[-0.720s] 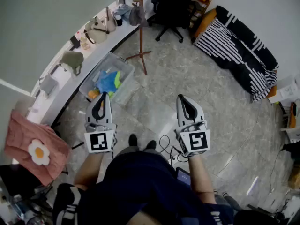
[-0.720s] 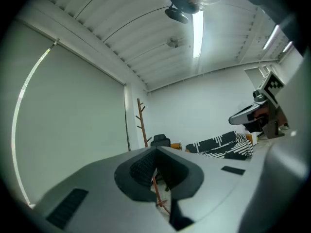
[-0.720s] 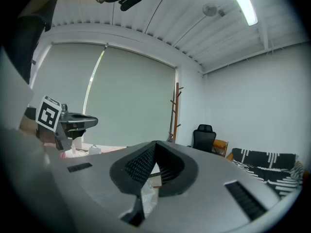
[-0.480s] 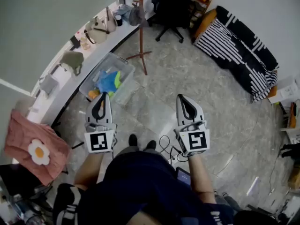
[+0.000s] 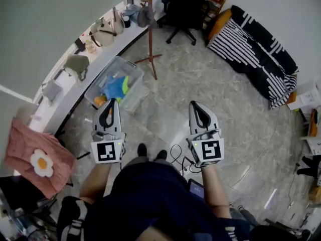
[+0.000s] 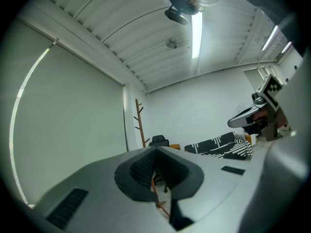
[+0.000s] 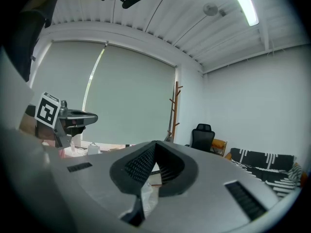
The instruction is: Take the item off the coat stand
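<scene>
Left gripper (image 5: 107, 113) and right gripper (image 5: 198, 113) are both clenched on nothing, held low by our body and well short of the coat stand (image 5: 150, 31). We see the grey item (image 5: 145, 16) hanging high on that upright stand, on its left side. It sits ahead, between both tools. We judge the left one marginally nearer, so the reach goes forward and up.

- Your head camera looks steeply down past your body at the floor (image 5: 200, 84), the coat stand (image 5: 150, 31) far ahead.
- Your left gripper (image 5: 111, 104) camera sits close behind its jaws, tilted up toward the ceiling (image 6: 146, 42).
- Your right gripper (image 5: 193, 105) camera does likewise.
- All 3 views share the coat stand and office chair (image 5: 183, 4).
</scene>
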The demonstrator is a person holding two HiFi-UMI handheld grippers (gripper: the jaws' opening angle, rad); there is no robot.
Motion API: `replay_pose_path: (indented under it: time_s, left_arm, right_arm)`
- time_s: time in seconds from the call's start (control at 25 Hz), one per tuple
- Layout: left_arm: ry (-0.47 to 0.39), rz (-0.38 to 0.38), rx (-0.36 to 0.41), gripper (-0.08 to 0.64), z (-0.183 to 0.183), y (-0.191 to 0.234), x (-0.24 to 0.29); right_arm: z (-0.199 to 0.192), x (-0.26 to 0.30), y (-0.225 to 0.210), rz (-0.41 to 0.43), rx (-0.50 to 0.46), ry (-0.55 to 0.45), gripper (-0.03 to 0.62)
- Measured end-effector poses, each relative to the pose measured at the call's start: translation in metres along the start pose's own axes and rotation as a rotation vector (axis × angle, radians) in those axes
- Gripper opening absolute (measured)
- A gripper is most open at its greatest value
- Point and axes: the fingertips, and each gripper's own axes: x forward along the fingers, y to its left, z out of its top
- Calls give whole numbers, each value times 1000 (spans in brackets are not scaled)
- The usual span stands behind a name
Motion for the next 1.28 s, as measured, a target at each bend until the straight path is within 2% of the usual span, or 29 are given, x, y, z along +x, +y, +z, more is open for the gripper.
replay_pose_path:
  time_s: [0.4, 0.72, 0.8, 1.12, 1.28]
  left_arm:
    - [0, -16, -13, 26, -1, -7, 9]
    - [-6, -88, -22, 37, -2, -20, 13]
    - [4, -118, -26, 155, -3, -24, 17]
    - [5, -164, -21, 307, 2, -32, 32]
    - [11, -179, -21, 335, 3, -39, 38]
  right_arm:
    - [3, 2, -8, -14, -19, -36, 20]
    - [5, 0, -8, -10, -22, -43, 20]
    - [4, 0, -9, -3, -14, -42, 20]
    - [2, -2, -17, -2, -24, -36, 20]
    - [1, -5, -22, -2, -26, -35, 20]
